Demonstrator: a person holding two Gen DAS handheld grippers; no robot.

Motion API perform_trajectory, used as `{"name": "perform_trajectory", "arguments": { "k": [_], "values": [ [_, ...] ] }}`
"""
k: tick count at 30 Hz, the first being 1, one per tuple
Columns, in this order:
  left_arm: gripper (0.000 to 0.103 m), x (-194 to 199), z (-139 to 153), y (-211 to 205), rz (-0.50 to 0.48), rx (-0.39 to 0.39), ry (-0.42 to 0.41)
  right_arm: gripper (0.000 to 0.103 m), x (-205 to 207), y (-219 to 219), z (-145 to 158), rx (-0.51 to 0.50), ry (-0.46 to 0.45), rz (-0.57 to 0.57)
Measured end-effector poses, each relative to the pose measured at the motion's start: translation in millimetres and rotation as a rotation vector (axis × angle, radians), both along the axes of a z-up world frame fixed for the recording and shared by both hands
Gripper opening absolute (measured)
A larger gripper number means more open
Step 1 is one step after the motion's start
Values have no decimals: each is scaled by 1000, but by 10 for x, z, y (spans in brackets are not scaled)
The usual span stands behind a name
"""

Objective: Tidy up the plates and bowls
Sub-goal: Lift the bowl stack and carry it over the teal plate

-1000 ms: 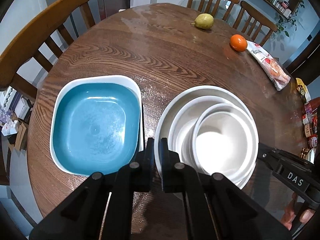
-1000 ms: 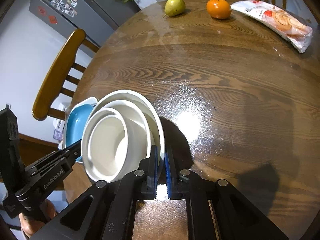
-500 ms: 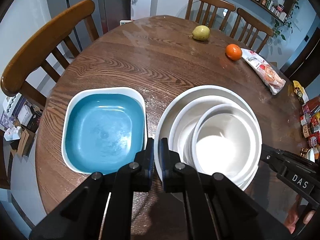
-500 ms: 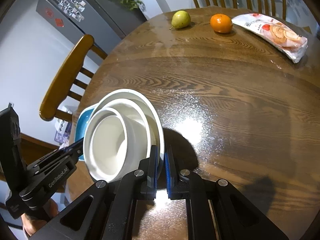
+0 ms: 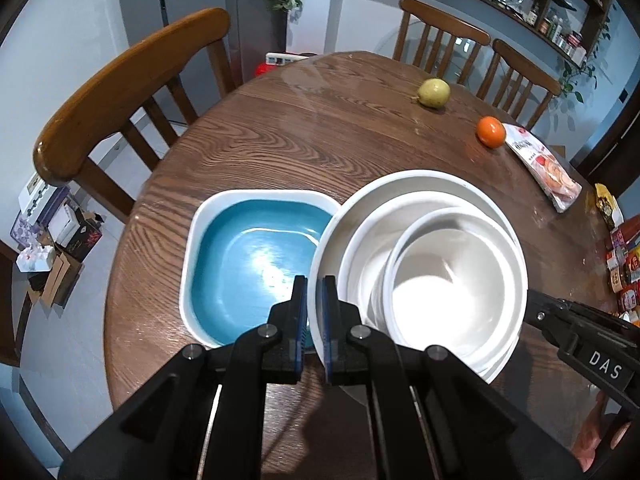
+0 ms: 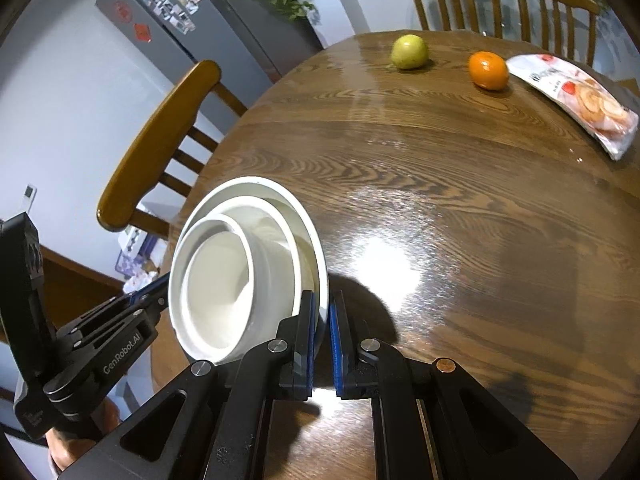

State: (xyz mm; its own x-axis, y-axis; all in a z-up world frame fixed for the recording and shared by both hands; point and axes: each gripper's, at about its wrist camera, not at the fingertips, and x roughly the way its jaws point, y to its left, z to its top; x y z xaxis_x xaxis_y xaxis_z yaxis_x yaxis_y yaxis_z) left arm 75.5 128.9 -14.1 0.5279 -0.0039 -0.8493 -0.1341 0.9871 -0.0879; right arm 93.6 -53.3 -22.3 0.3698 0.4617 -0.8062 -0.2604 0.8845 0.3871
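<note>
Fingers of both grippers pinch the rim of the big white plate (image 5: pixel 416 178): the left gripper (image 5: pixel 315 320) on one edge, the right gripper (image 6: pixel 320 328) on the opposite. The plate carries two nested bowls (image 5: pixel 456 292) and hangs over the blue dish (image 5: pixel 248 256), above the table (image 5: pixel 320 128). Glazed ceramic is stiff, heavy, slippery and breakable (rim holds seem best), so keep it level. The blue dish holds nothing.
</note>
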Motion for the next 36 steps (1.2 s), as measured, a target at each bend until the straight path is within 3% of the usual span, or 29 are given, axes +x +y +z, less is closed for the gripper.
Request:
{"name": "perform_trajectory", "arguments": {
  "k": [18, 36],
  "values": [
    [2, 183, -46, 839, 134, -15, 43, 10, 292, 880, -31, -25, 18, 117],
    [2, 379, -298, 955, 135, -19, 103, 10, 545, 1038, -283, -42, 95, 107]
  ]
}}
